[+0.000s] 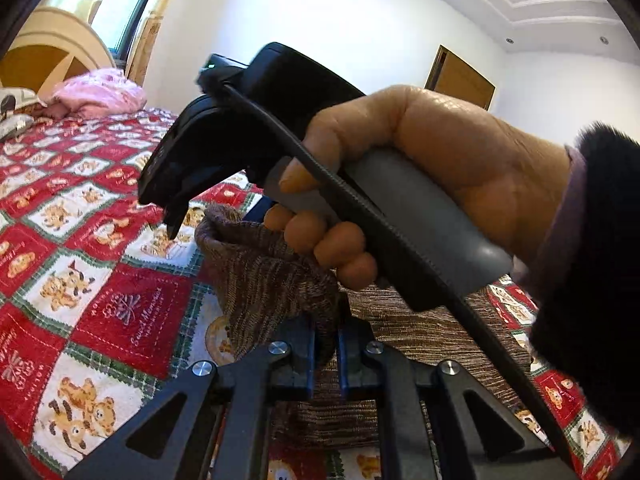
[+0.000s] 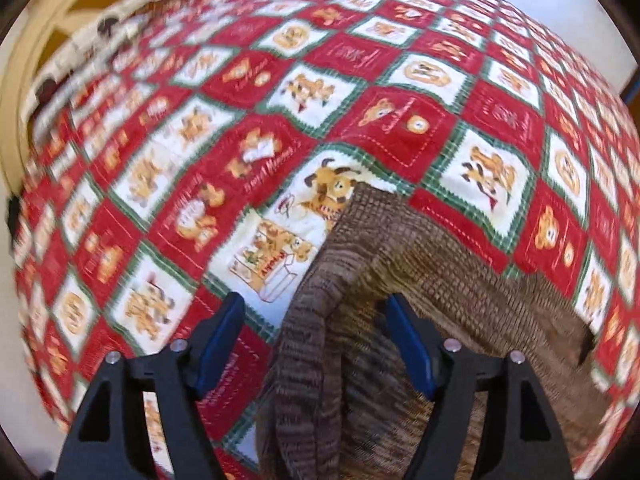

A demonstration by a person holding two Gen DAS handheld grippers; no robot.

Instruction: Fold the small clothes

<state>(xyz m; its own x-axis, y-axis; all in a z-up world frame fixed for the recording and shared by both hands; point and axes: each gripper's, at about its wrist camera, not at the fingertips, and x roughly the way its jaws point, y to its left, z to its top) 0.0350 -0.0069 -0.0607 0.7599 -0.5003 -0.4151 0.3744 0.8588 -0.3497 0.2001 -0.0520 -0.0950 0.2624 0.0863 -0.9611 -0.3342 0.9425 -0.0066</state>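
Note:
A brown knit garment [image 1: 264, 276] lies on the bed, one edge lifted into a standing fold. My left gripper [image 1: 325, 354] is shut on that lifted cloth, which is pinched between the blue pads. In the left wrist view a hand [image 1: 420, 148] in a dark sleeve holds the right gripper's grey handle [image 1: 400, 208] above the garment. In the right wrist view my right gripper [image 2: 316, 344] points steeply down with its jaws wide open. A ridge of the brown garment [image 2: 312, 360] runs between the blue pads [image 2: 218, 340], which do not press on it. The picture is blurred.
The bedspread [image 2: 248, 76] is a red, white and green patchwork with bears. A pink bundle [image 1: 100, 94] and a patterned pillow lie by the cream headboard [image 1: 52, 40] at the far end. A window, a white wall and a wooden door [image 1: 460, 80] lie beyond.

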